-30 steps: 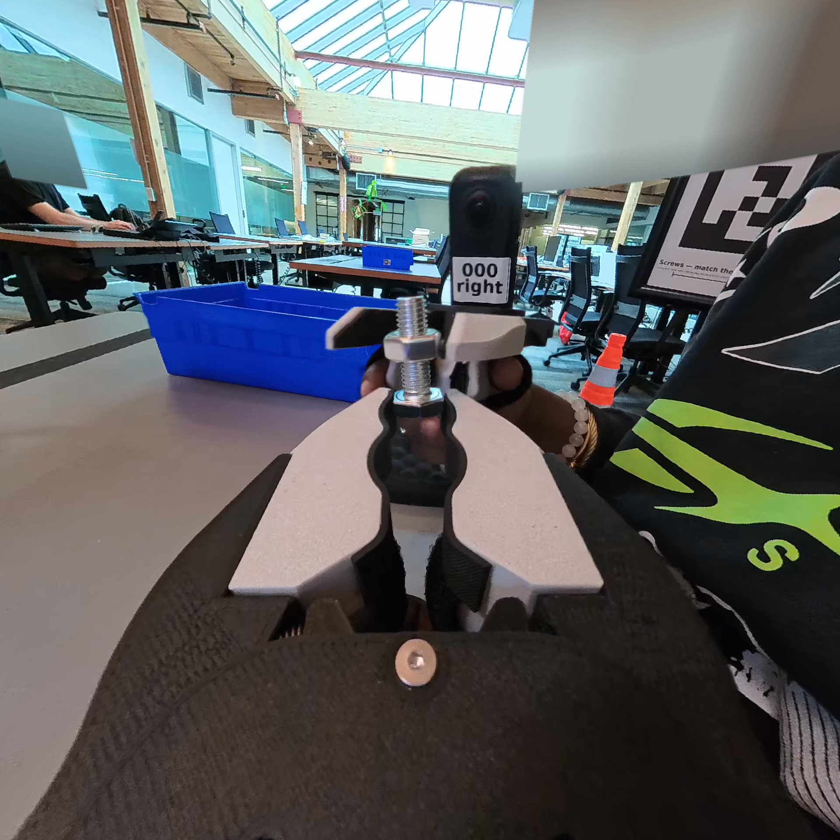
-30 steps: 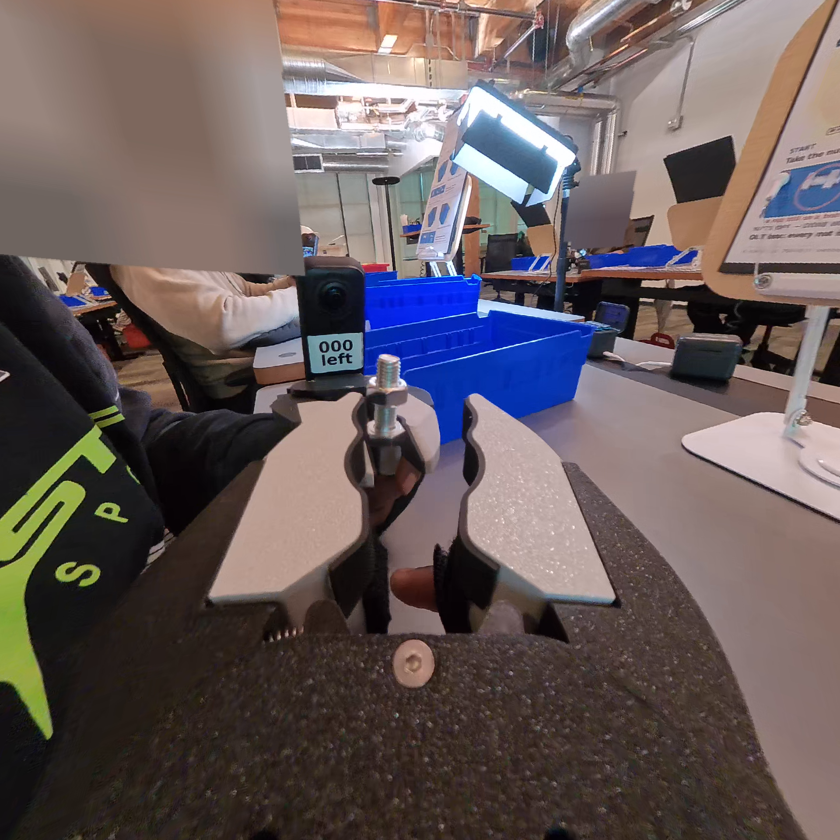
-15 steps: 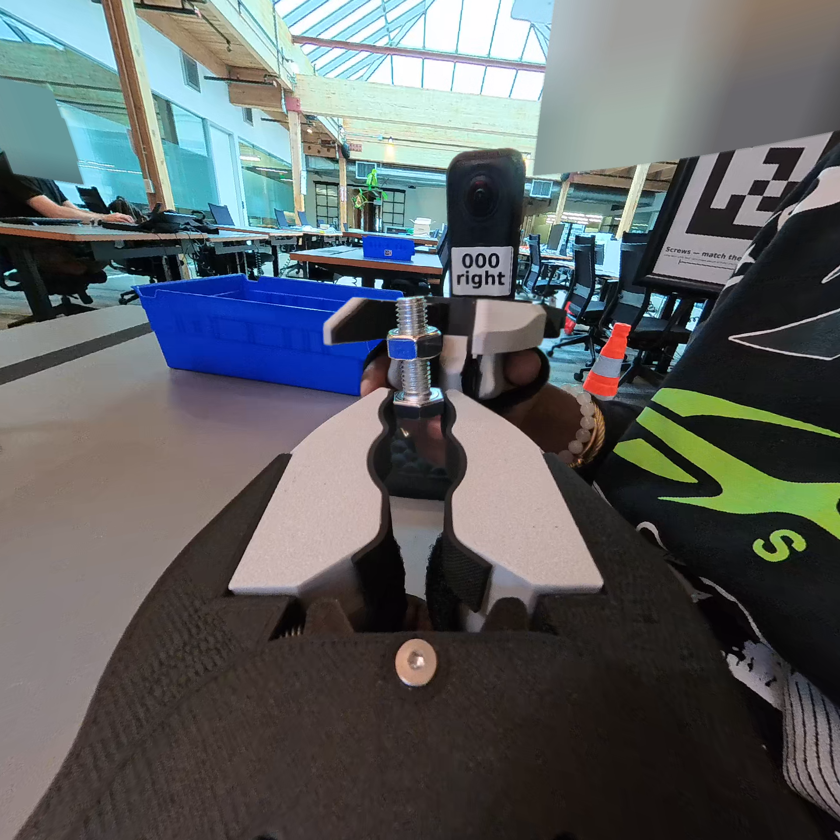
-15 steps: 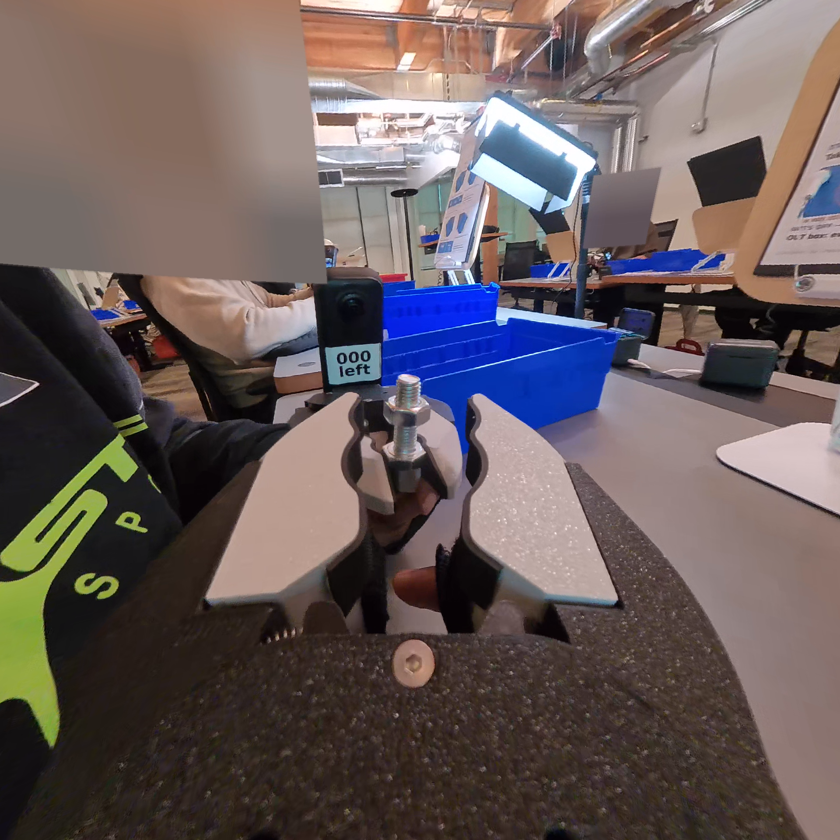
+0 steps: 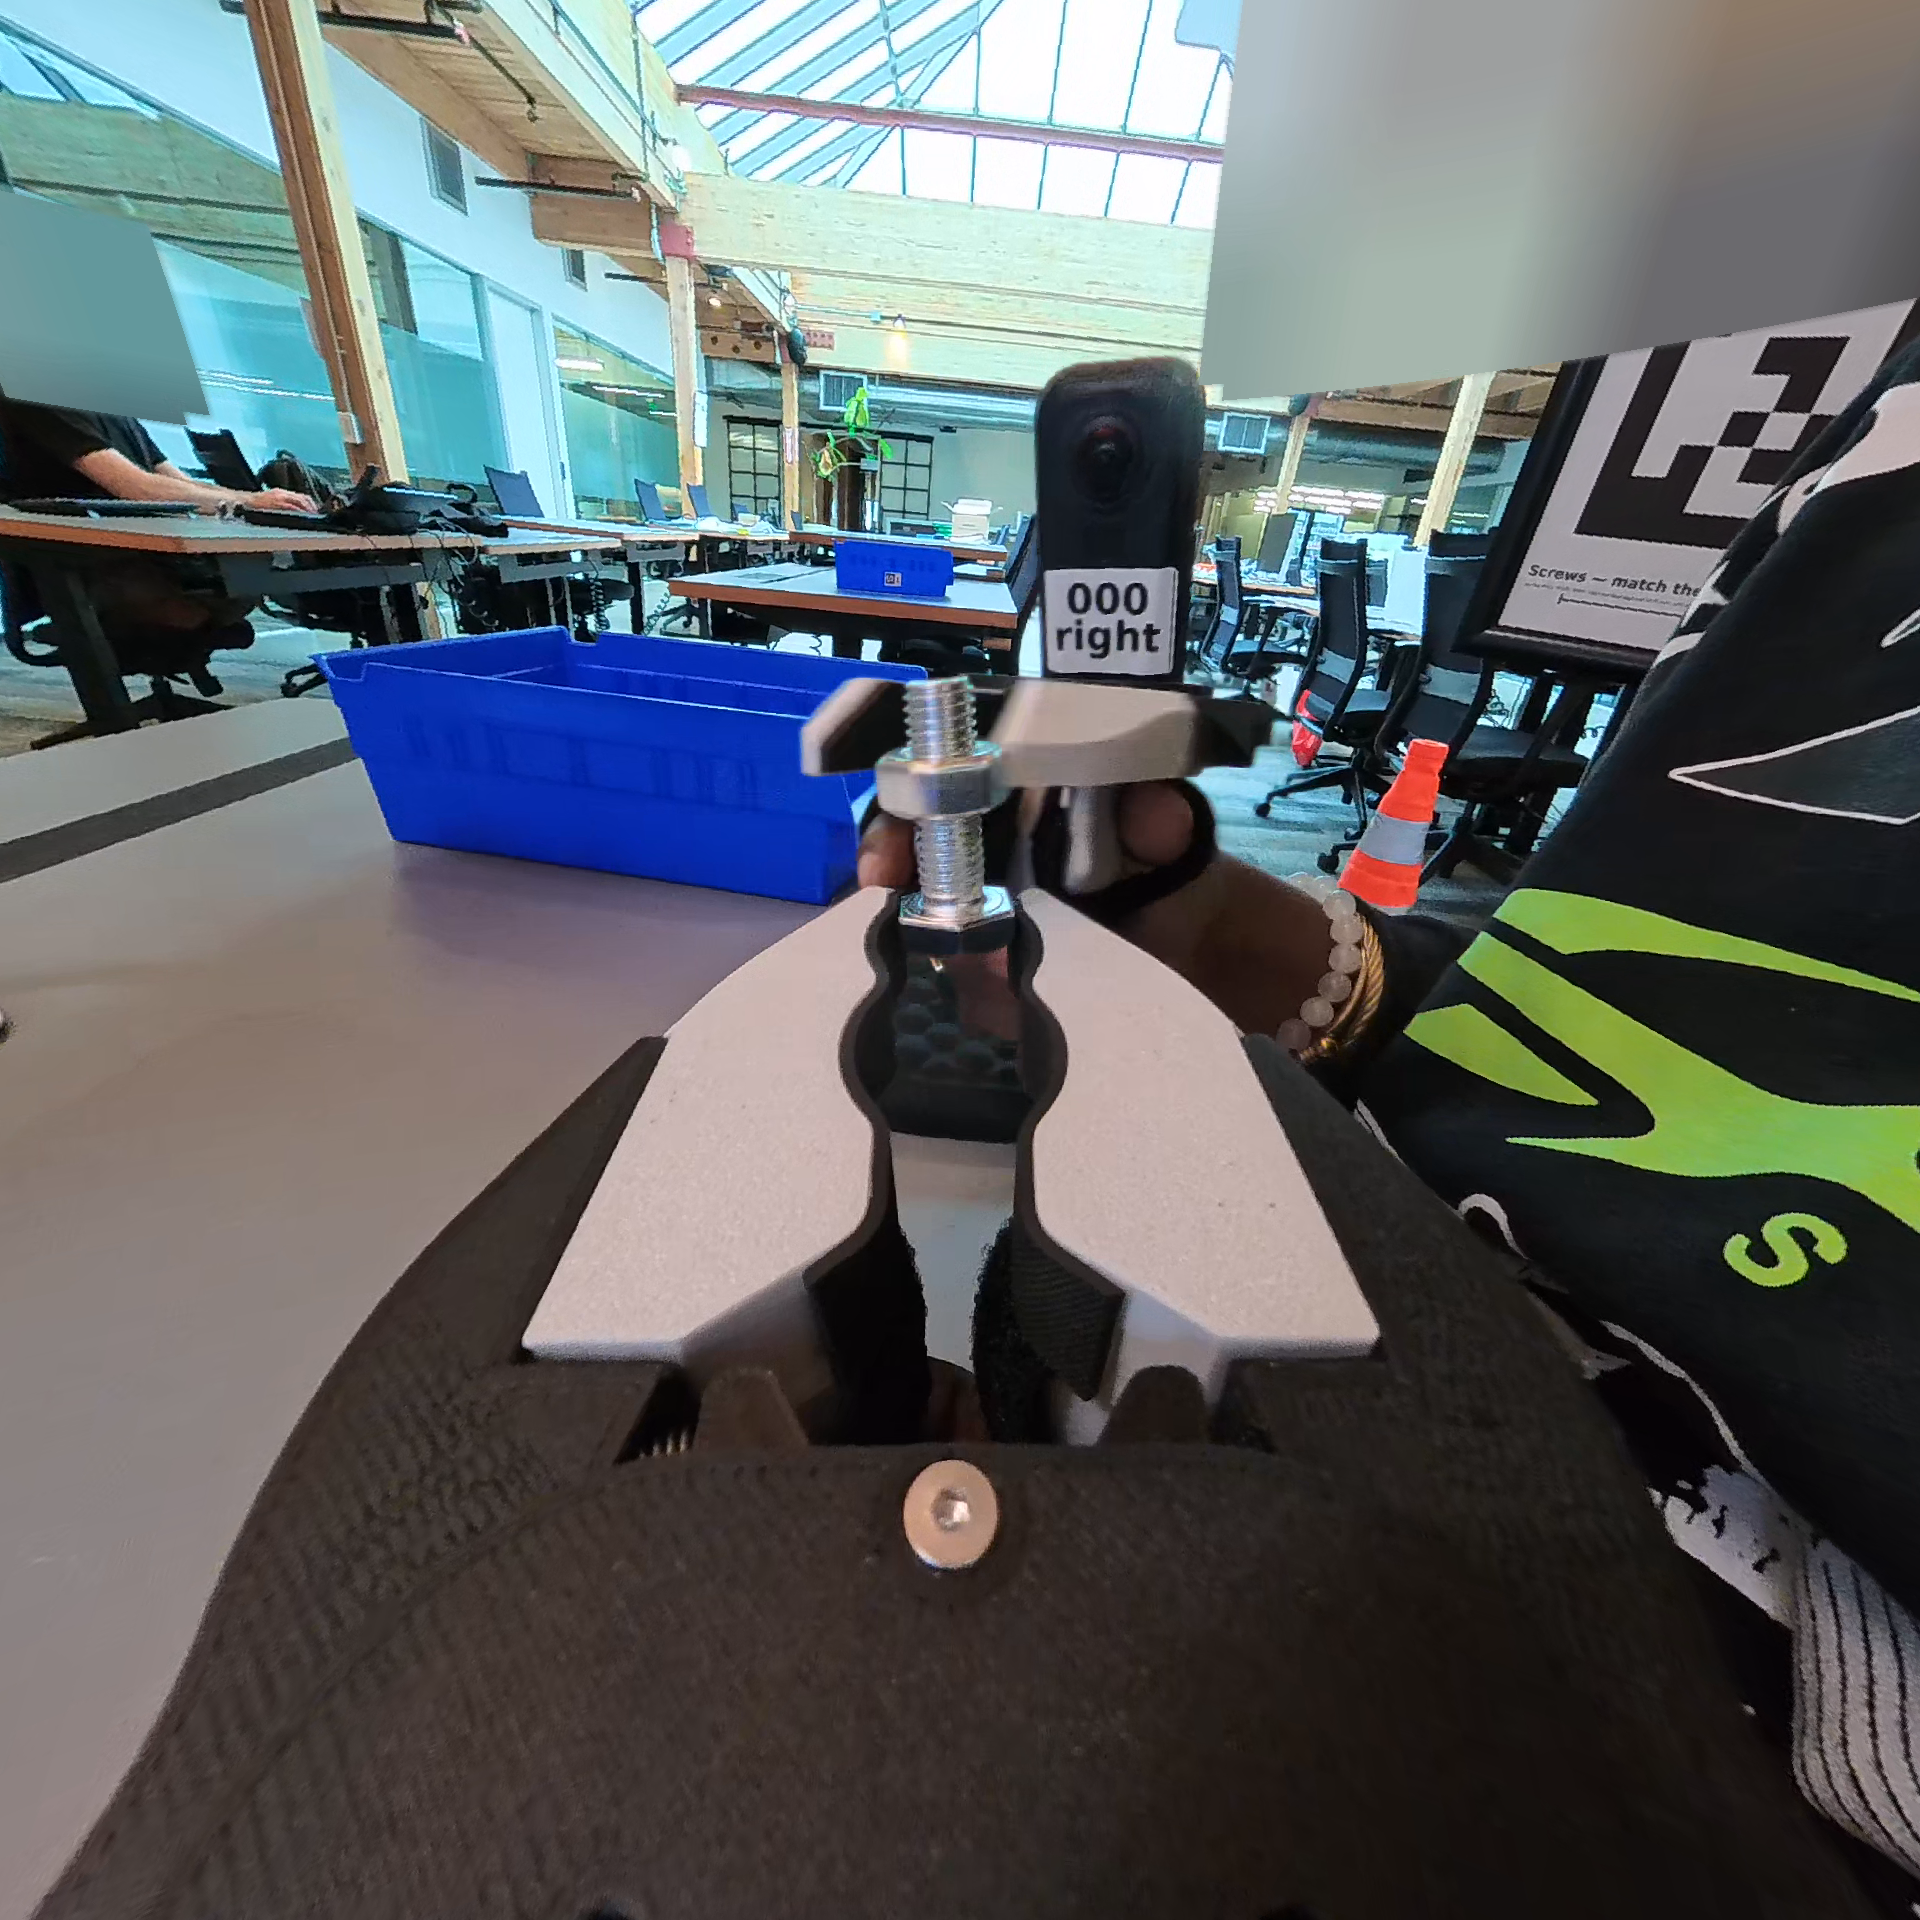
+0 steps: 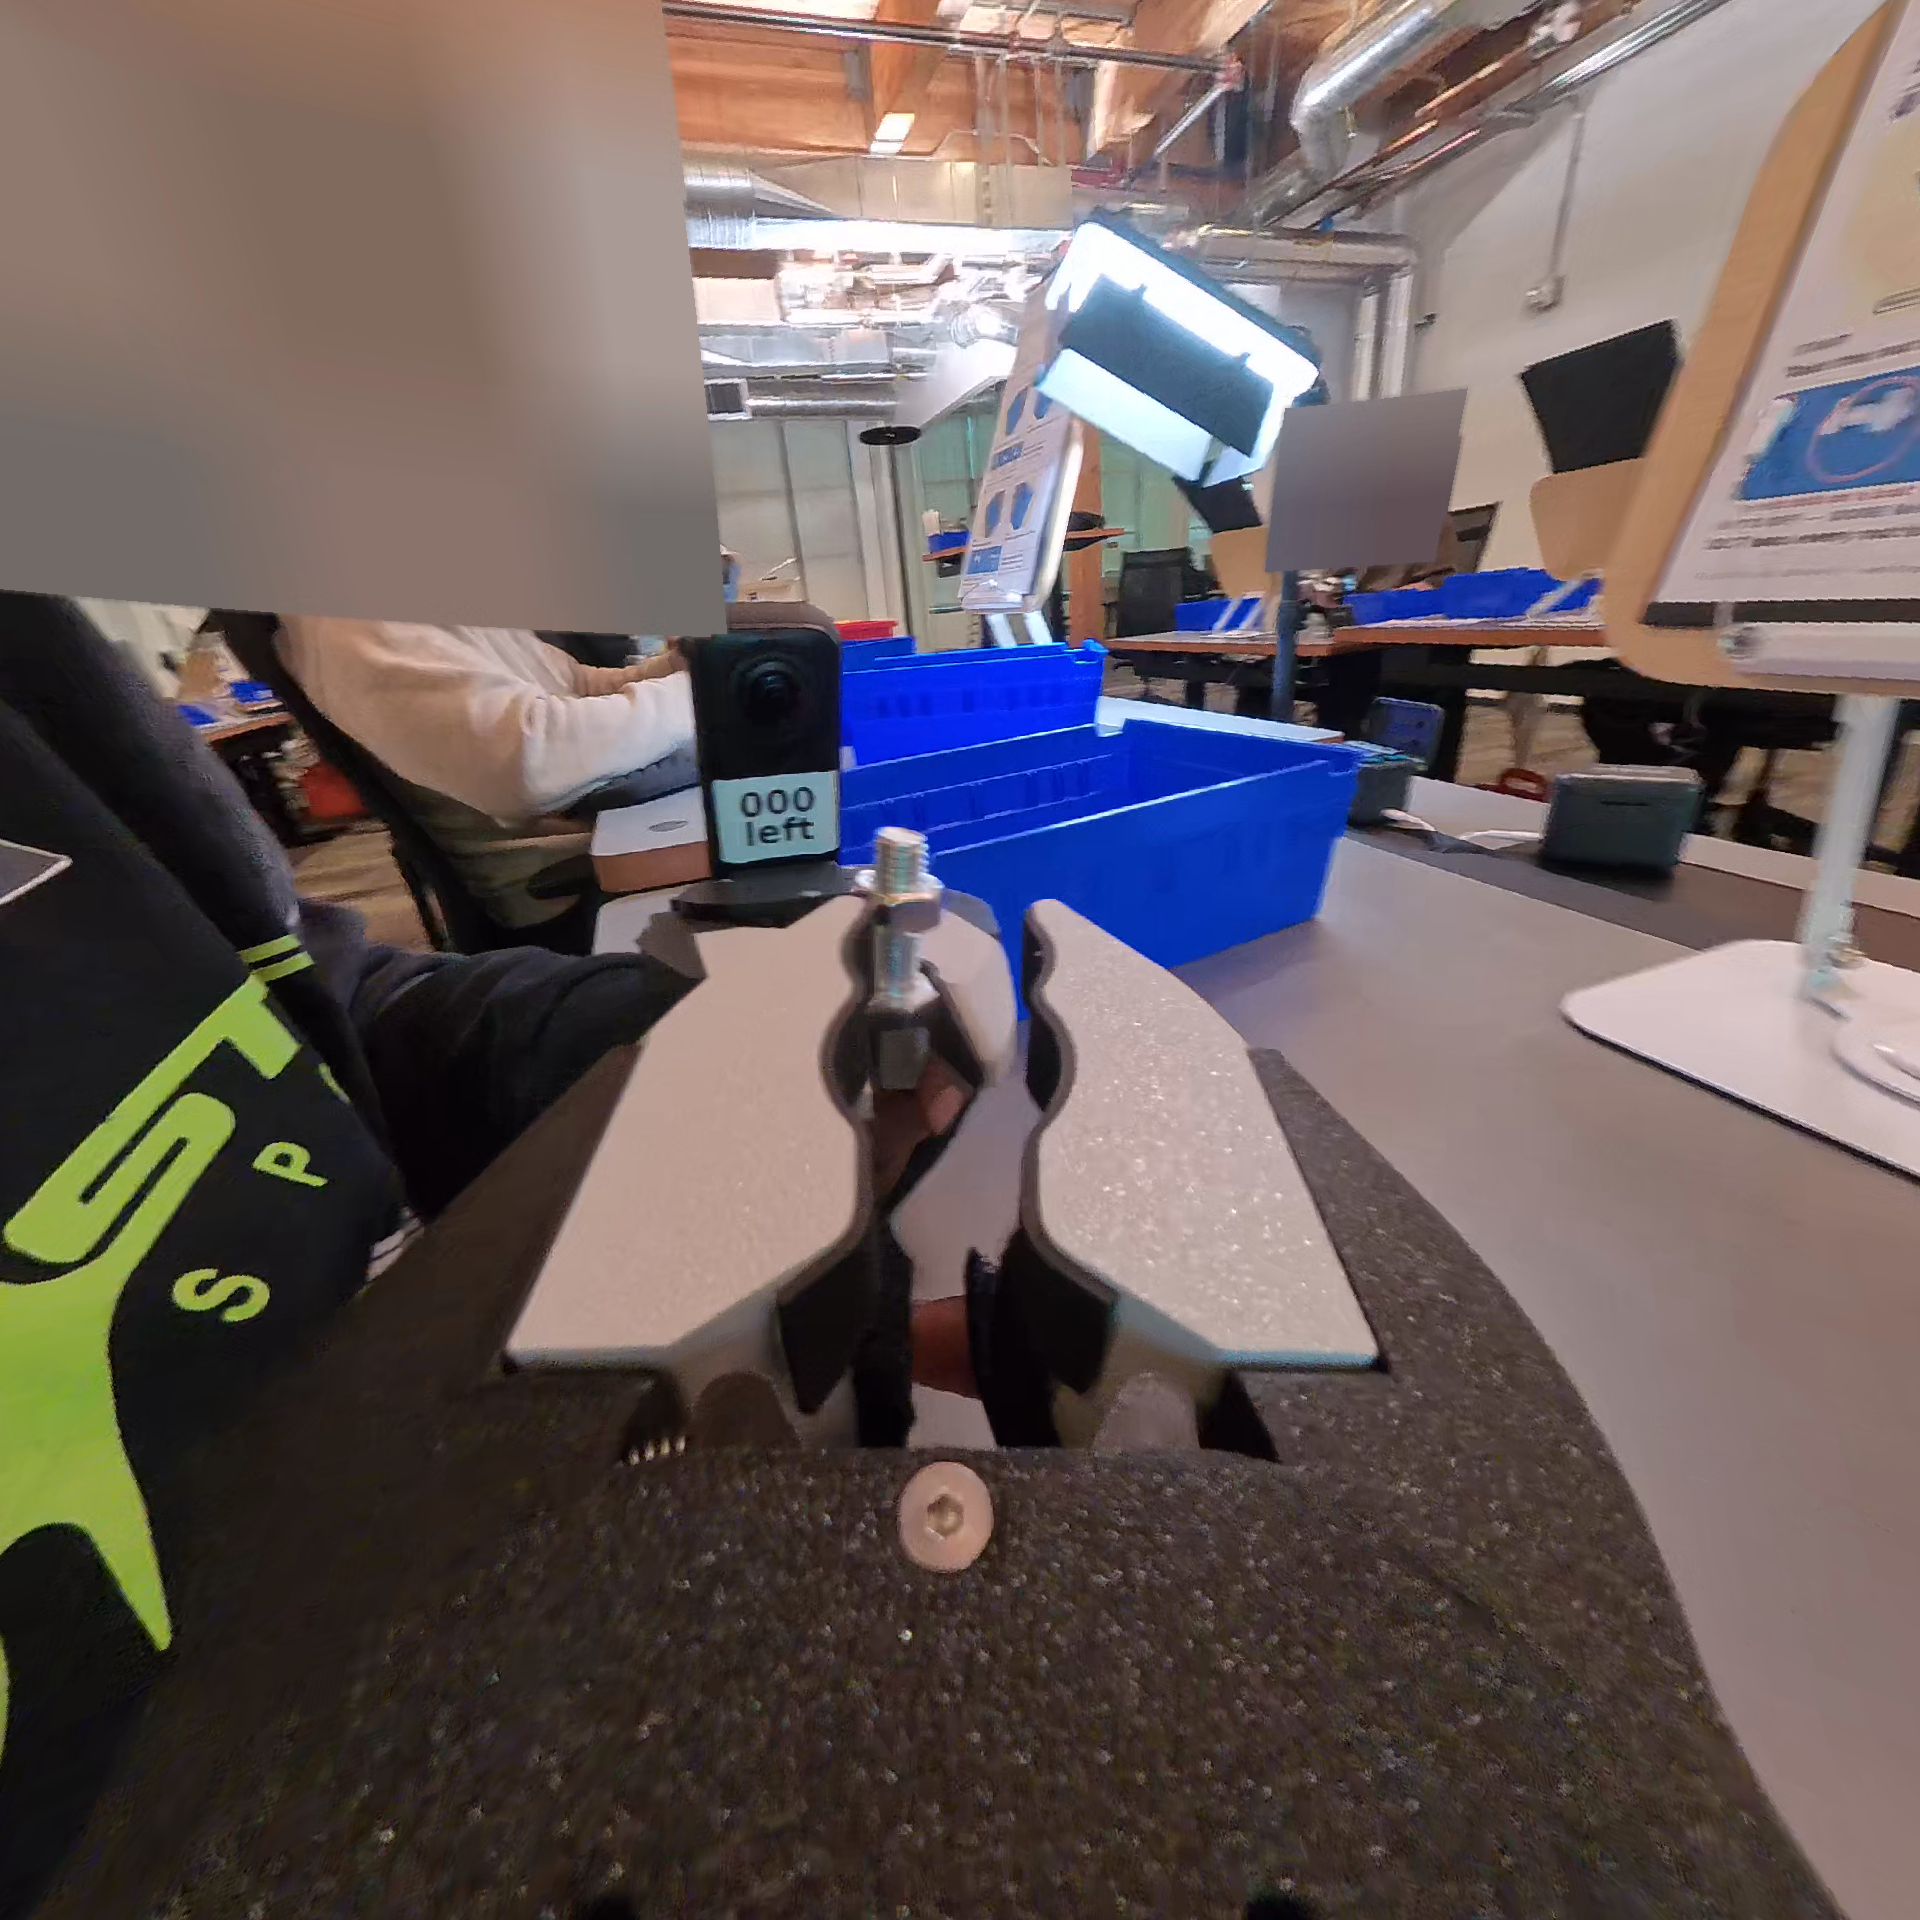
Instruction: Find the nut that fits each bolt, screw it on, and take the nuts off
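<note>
left claw clamps the upright bolt by its head; right claw parted around its nut.

Each wrist camera looks close along its own fingers, facing the other; both share the bolt.

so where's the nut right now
The nut sits partway down the upright bolt, above the bolt's head, which the left gripper clamps by its tips. In the left wrist view it lies centre frame, before the blue bin.
</note>
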Demonstrator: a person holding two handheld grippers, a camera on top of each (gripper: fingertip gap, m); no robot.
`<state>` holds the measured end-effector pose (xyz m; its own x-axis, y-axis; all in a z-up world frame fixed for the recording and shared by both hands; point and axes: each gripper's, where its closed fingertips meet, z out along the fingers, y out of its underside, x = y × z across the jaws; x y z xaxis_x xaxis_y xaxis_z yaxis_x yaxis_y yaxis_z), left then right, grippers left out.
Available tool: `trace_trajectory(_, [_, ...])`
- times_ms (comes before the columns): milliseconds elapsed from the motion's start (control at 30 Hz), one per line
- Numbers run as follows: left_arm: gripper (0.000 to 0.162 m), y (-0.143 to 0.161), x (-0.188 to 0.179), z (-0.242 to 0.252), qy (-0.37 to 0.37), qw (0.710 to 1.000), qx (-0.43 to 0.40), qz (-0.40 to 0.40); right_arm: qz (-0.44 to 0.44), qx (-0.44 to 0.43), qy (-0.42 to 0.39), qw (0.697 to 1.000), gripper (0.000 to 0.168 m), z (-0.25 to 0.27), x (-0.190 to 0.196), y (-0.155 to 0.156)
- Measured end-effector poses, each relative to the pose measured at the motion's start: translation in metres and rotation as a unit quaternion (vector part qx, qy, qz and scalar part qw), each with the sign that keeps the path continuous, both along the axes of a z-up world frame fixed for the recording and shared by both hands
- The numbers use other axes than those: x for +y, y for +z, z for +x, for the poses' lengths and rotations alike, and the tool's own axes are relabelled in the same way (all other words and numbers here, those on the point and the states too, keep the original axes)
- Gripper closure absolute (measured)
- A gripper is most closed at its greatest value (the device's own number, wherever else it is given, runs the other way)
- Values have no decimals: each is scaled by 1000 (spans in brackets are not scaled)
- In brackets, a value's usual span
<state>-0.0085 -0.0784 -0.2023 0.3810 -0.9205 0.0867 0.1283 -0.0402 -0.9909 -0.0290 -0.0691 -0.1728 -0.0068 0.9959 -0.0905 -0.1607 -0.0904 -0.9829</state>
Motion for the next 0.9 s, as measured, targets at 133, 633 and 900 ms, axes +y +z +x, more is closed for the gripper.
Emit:
trace_trajectory(133, [143, 0, -2, 1, -5, 1000, 2, 3, -5, 6, -42, 999, 158, 17, 18, -1])
trace_trajectory(633, [143, -2, -1, 2, -2, 1000, 9, 3, 4, -2, 27, 1000, 131, -19, -13, 1])
trace_trajectory(900, [143, -1, -1, 1, -2, 1000, 6, 3, 5, -4, 19, 1000, 135, -9, -7, -1])
